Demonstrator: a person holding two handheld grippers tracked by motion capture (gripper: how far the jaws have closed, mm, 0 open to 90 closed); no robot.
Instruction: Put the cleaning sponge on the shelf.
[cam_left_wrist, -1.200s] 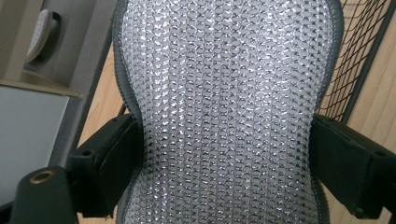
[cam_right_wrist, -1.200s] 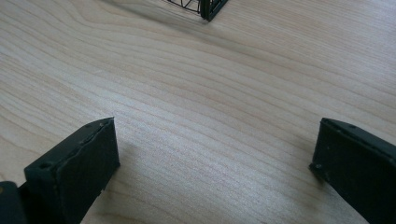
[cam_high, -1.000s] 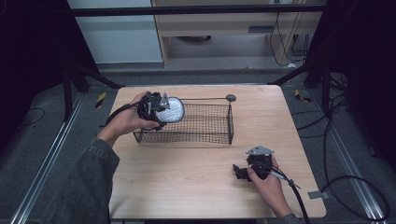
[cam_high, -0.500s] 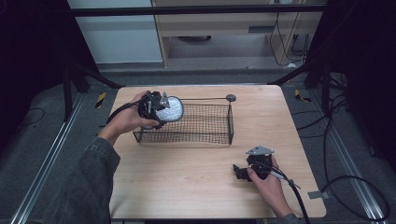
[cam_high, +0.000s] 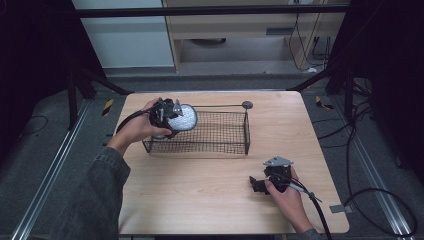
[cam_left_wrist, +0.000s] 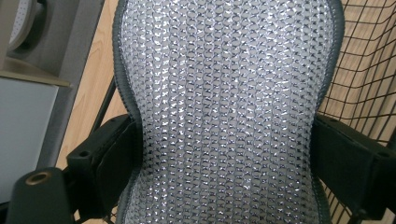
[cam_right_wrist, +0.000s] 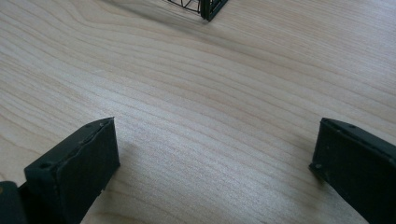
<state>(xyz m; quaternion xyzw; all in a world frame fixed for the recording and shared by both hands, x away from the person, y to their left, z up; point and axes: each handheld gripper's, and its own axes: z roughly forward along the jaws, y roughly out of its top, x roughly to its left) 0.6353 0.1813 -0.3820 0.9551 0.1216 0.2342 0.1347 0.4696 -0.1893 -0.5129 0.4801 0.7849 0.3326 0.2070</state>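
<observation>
Over the left end of the black wire mesh basket (cam_high: 210, 132), the left gripper (cam_high: 167, 117) is holding a silvery, dark-rimmed mesh pad (cam_high: 182, 118).
From above, the pad is sitting above the basket's left rim; the right gripper (cam_high: 259, 184) is idling well apart on the pale wooden table (cam_high: 200, 195). In the left gripper view, jaws are pinching the pad (cam_left_wrist: 224, 112) across its waist, long axis pointing away. In the right gripper view, jaws are gaping, empty.

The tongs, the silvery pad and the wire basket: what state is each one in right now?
Left tongs: shut on the silvery pad, held at the basket's left end.
Silvery pad: gripped at its narrow waist, off the table.
Wire basket: upright on the table.
Right tongs: open, holding nothing, low over bare wood.
</observation>
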